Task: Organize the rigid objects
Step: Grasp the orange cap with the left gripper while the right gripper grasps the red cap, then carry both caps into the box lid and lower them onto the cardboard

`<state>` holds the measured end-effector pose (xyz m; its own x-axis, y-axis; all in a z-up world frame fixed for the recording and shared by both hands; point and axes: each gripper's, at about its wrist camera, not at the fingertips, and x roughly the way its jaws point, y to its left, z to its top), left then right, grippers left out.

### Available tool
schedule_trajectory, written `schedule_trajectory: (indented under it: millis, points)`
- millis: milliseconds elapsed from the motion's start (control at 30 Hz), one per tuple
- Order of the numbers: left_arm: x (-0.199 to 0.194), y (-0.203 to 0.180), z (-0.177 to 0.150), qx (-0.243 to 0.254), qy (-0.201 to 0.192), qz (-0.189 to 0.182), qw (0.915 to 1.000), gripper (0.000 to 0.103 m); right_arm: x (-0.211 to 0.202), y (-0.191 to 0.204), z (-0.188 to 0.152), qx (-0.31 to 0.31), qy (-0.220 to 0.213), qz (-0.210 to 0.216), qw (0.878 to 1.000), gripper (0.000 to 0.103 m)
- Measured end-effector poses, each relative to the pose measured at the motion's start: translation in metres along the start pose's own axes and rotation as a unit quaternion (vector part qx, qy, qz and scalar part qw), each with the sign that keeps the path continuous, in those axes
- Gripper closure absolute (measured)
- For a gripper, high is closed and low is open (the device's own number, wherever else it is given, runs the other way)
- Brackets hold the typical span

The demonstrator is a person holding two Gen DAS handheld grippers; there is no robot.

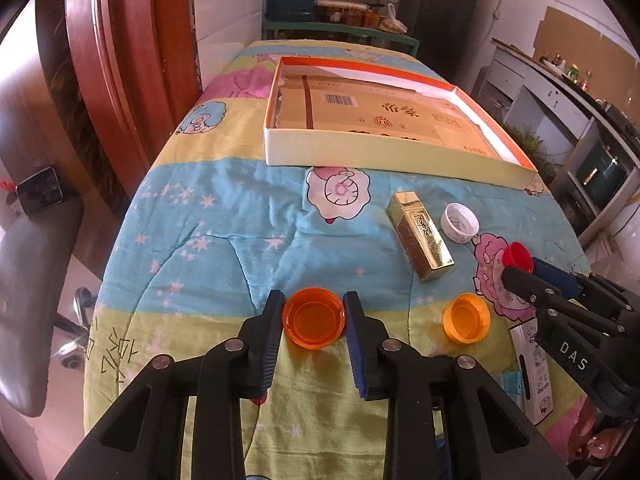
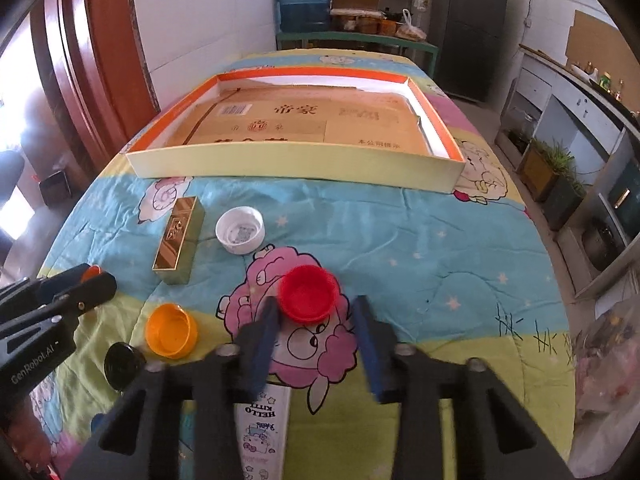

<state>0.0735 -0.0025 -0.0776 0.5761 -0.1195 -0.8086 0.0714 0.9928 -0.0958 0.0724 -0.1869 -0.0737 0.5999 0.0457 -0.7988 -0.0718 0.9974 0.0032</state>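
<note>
Translucent orange plastic lid (image 1: 314, 323) sits clamped between the pads of your left hand-held gripper (image 1: 314, 312), on the cartoon-print quilt (image 1: 224, 216) covering the bench. Your right hand-held gripper (image 2: 316, 312) straddles the round red plastic cap (image 2: 307, 292); whether its pads press on it, you cannot tell. Shallow orange-rimmed cardboard tray (image 2: 296, 160) lies well beyond.
</note>
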Motion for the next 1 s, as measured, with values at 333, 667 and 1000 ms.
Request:
schedule_trajectory:
  millis: [333,667,1000]
  points:
    - [-0.009,0.004,0.006,-0.021,-0.005,-0.005,0.9998,0.073,-0.017,-0.006,0.004,0.009,-0.016,0.005,1.000,0.074]
    - [-0.036,-0.005,0.031,-0.010,-0.039,0.016,0.9991,0.073,-0.043,-0.007,0.022,0.002,-0.053,0.005,0.999,0.074]
    - [-0.064,-0.013,0.080,0.012,-0.080,0.021,0.9965,0.073,-0.067,-0.015,0.057,0.006,-0.097,0.014,0.995,0.074]
